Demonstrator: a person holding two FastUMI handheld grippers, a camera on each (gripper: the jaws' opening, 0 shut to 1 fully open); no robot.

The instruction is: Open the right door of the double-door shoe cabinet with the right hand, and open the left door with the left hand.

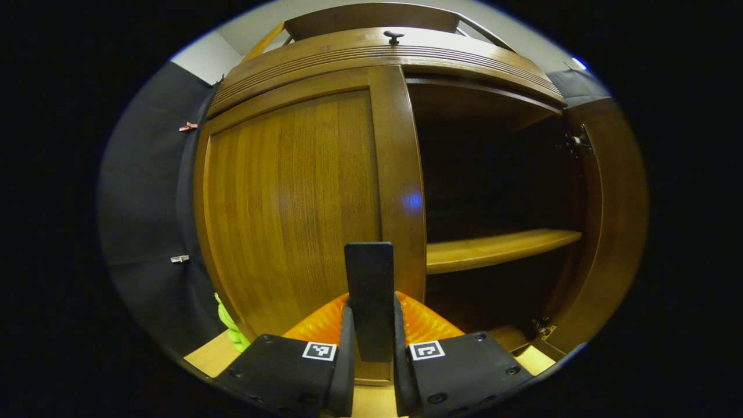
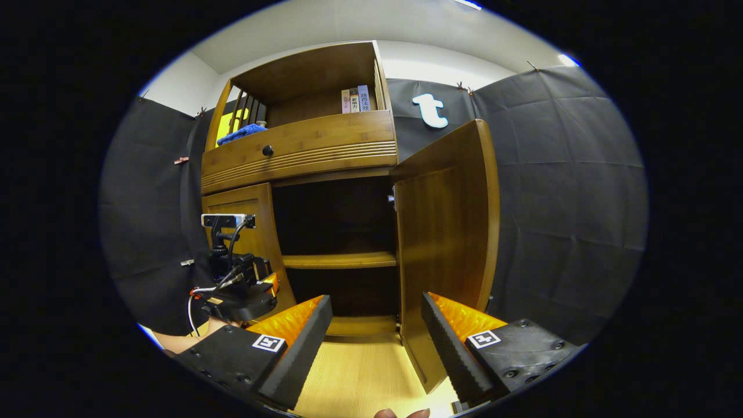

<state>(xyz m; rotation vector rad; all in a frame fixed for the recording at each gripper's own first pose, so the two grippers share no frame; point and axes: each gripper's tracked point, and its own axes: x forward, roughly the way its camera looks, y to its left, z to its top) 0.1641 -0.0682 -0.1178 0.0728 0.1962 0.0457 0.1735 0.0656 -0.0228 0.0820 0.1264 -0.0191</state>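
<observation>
My left hand-held gripper [image 1: 370, 325] is clamped on the closed left door's [image 1: 290, 203] handle [image 1: 369, 290]; the right hand-held gripper [image 2: 376, 342] hangs spread and empty beside the swung-out right door [image 2: 447, 249]; pulling off-axis, I judge the handle could slip free.

a recording booth: black cloth walls [image 2: 557, 191] around a wooden shoe cabinet [image 2: 302, 151].

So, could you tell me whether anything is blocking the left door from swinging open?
Nothing visible does. The left gripper is shut on a dark handle at the inner edge of the closed left door, and the floor in front looks bare. The right door stands open on the other side, away from its path.
</observation>
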